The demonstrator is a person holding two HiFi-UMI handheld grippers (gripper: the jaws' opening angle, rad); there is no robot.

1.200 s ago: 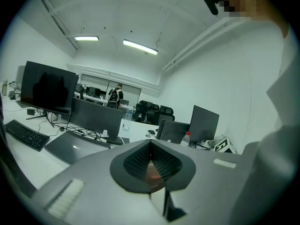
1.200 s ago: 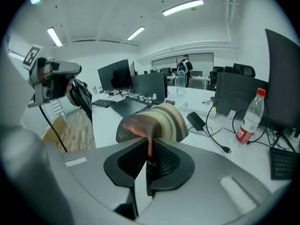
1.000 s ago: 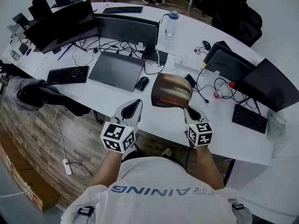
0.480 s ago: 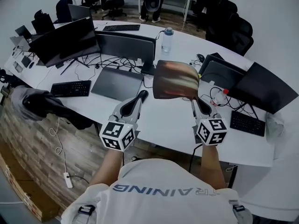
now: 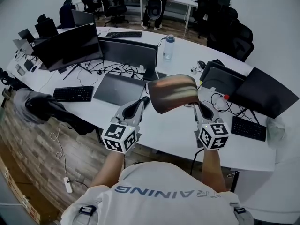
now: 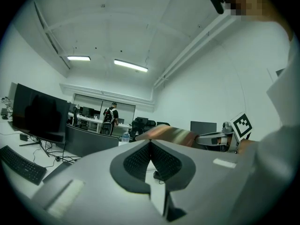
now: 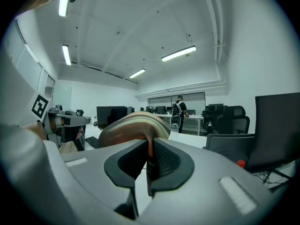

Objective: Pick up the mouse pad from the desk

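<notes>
Brown pad (image 5: pixel 172 93) is hanging curled in the air above the desk (image 5: pixel 164 128), right gripper (image 5: pixel 196 108) jaws clamping its edge, left gripper (image 5: pixel 140 103) jaws sitting together on nothing; pick-up is looking complete.

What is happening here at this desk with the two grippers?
A person stands at a long white desk with a gripper in each hand. The right gripper has its fingers shut on one edge of the mouse pad and holds it in the air, clear of the desk, with the pad curling over. The left gripper is beside the pad, its fingers together with nothing between them. So the pad is already picked up.
</notes>
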